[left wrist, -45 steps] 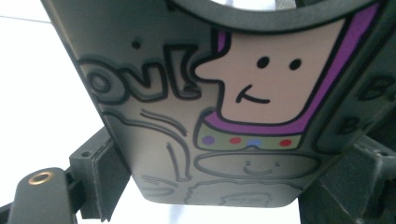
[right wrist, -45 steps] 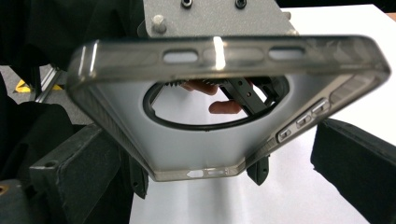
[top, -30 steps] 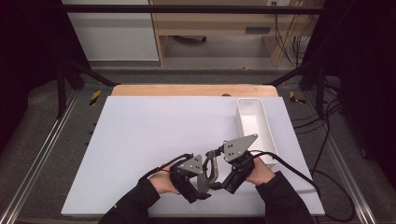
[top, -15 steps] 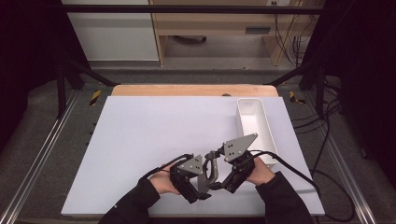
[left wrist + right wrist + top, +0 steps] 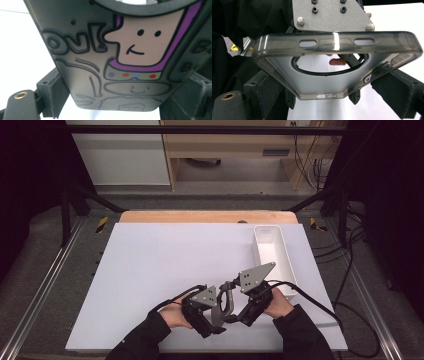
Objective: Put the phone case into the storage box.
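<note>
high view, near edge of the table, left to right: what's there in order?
Person's left hand → left gripper → phone case held between both grippers → right gripper → person's right hand. White tray lies farther back, right.

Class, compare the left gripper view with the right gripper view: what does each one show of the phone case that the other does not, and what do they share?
Left gripper view: the printed face of the phone case, with a cartoon figure in purple outline and outlined lettering.

Right gripper view: the case's plain inner side, its side rim with slot cutouts, its round opening, and the left tongs' grey plate behind.

Both: the same smoky case held between black jaws, above the white table.
</note>
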Tool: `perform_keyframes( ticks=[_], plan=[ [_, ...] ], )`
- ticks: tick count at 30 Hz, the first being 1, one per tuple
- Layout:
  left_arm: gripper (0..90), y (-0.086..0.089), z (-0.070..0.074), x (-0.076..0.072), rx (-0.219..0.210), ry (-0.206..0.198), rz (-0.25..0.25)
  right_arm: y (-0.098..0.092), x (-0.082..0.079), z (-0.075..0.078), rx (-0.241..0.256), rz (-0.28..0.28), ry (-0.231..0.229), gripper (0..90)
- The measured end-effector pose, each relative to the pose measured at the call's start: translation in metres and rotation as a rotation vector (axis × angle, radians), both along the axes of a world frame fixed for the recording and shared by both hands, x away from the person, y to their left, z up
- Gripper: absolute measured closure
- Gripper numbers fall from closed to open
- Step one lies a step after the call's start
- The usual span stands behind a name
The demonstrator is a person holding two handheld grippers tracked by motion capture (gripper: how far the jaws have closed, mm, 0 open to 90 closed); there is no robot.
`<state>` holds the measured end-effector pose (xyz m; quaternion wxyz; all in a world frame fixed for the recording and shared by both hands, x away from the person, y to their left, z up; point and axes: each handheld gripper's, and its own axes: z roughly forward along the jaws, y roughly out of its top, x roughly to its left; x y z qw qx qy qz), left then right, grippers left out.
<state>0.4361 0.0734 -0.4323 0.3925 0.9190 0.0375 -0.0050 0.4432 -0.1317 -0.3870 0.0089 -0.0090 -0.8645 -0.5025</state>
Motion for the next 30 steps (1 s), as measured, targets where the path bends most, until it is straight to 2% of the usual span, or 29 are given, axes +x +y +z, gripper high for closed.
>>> perform_keyframes(
  ticks=[6, 14, 23, 30],
  plan=[
    [6.5, 0.006, 0.003, 0.0, -0.014, -0.007, 0.021, -0.003, 0.0, 0.003, -0.009, -0.01, 0.011, 11.8],
    [2.8, 0.026, 0.006, 0.0, -0.041, -0.019, 0.087, -0.01, 0.001, 0.01, -0.022, -0.058, 0.002, 11.7],
    [2.0, 0.058, 0.008, 0.002, -0.103, -0.039, 0.227, -0.018, 0.003, 0.018, -0.015, -0.108, -0.009, 11.7],
    [1.4, 0.079, 0.008, 0.003, -0.152, -0.06, 0.344, -0.024, 0.005, 0.025, 0.0, -0.17, -0.01, 11.7]
  ],
)
